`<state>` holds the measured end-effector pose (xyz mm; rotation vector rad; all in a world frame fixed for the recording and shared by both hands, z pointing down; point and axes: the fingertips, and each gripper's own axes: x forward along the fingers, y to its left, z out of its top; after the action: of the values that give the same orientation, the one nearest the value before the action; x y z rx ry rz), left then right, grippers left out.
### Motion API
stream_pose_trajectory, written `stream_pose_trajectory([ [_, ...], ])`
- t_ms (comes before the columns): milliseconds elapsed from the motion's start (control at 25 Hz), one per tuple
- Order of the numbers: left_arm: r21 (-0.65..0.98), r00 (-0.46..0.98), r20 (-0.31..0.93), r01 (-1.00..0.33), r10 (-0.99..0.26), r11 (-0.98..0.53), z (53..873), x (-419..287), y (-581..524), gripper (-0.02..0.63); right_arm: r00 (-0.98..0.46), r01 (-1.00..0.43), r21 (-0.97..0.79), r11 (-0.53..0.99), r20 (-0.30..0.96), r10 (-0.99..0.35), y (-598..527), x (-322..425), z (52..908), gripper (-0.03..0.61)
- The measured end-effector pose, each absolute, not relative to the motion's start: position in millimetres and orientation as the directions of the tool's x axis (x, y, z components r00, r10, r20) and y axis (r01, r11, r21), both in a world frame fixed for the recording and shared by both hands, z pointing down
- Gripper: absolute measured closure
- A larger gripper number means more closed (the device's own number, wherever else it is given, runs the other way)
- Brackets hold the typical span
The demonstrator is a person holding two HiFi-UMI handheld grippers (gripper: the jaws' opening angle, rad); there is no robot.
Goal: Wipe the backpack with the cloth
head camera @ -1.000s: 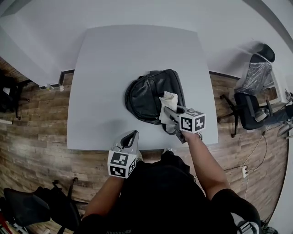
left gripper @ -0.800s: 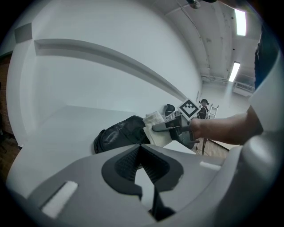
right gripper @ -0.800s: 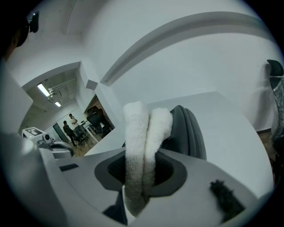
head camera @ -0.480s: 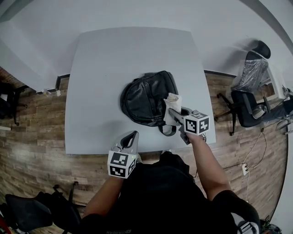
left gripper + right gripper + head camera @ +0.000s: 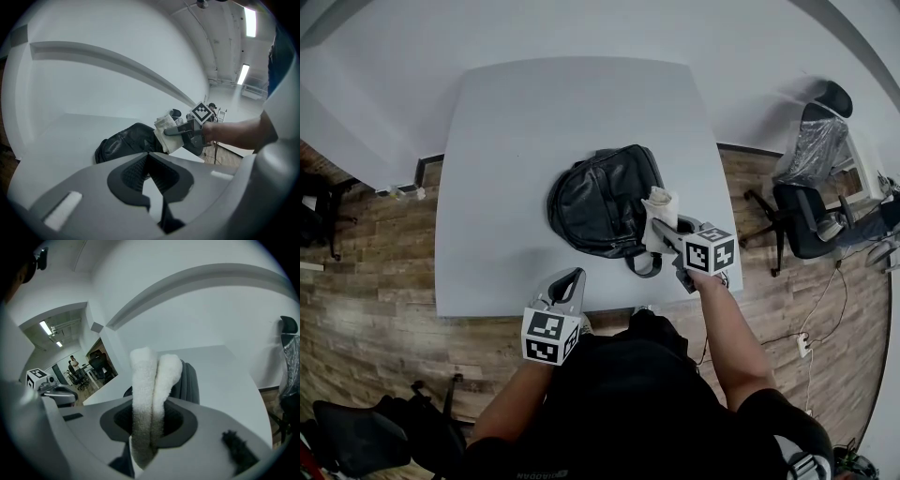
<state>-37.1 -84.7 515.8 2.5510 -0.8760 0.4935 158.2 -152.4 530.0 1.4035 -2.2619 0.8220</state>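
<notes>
The right gripper (image 5: 659,225) has its fingers clamped on the white cloth (image 5: 661,201), at the black backpack (image 5: 598,199) edge on the tabletop (image 5: 534,122). The left gripper (image 5: 567,281) is closed on nothing. Nothing's pinning the bag, so wiping could just shove it around.

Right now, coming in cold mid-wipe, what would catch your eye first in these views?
The black backpack lying near the middle of the pale grey table stands out first. Next comes the white cloth, pinched between the fingers of the right gripper at the backpack's right edge. The left gripper hangs shut and empty over the table's near edge, apart from the bag.
</notes>
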Motion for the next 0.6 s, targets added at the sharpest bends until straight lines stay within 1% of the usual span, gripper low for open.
stream_pose_trajectory([
  [600,0.239,0.758,0.445,-0.614,-0.477,-0.753,514.0,-26.7,-75.5,0.607,-0.406,-0.913,-0.221,0.342,0.552,-0.728,-138.3,171.6,510.7,0.485],
])
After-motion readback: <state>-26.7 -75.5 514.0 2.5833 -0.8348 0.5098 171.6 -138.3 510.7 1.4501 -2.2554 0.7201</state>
